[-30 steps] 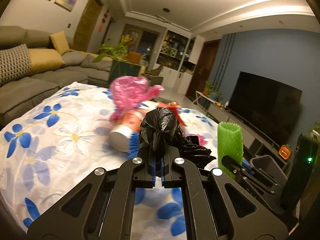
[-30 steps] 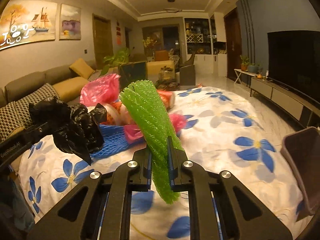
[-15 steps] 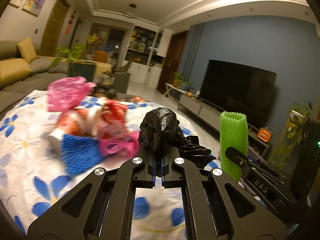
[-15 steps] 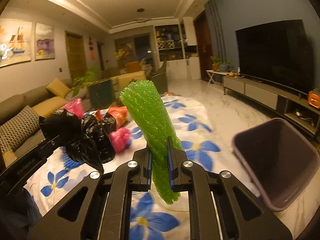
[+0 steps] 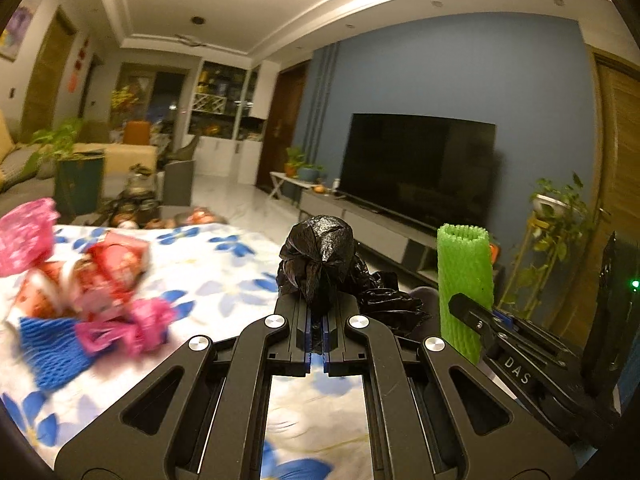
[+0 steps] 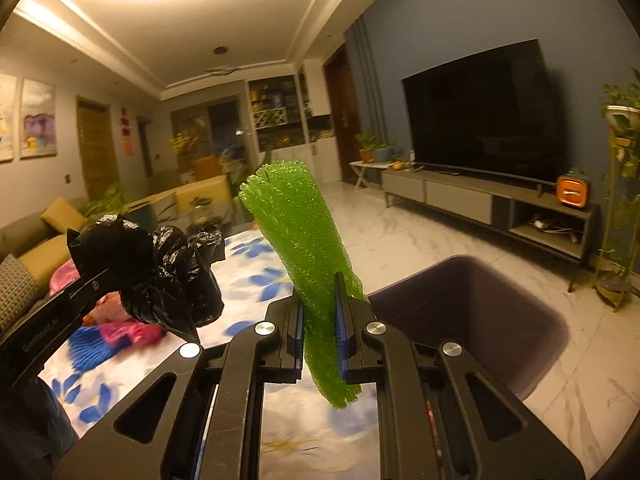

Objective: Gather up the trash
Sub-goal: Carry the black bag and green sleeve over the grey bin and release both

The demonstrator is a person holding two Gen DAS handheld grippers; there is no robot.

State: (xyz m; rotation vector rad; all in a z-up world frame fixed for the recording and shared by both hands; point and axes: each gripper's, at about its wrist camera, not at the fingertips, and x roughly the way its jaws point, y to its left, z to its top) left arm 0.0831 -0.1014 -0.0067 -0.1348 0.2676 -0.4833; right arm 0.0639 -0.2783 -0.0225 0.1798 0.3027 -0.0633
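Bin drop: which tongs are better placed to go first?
Right, likely. The right tongs, shut on the green foam net, sit beside the open bin. The left tongs hold the black bag farther over the table.

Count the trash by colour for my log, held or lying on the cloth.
Black: 1, the bag in the left tool.
Green: 1, the foam net in the right tool.
Pink: 2, nets.
Blue: 1, net.
Red: 1, blurred wrappers.
Total: 6.
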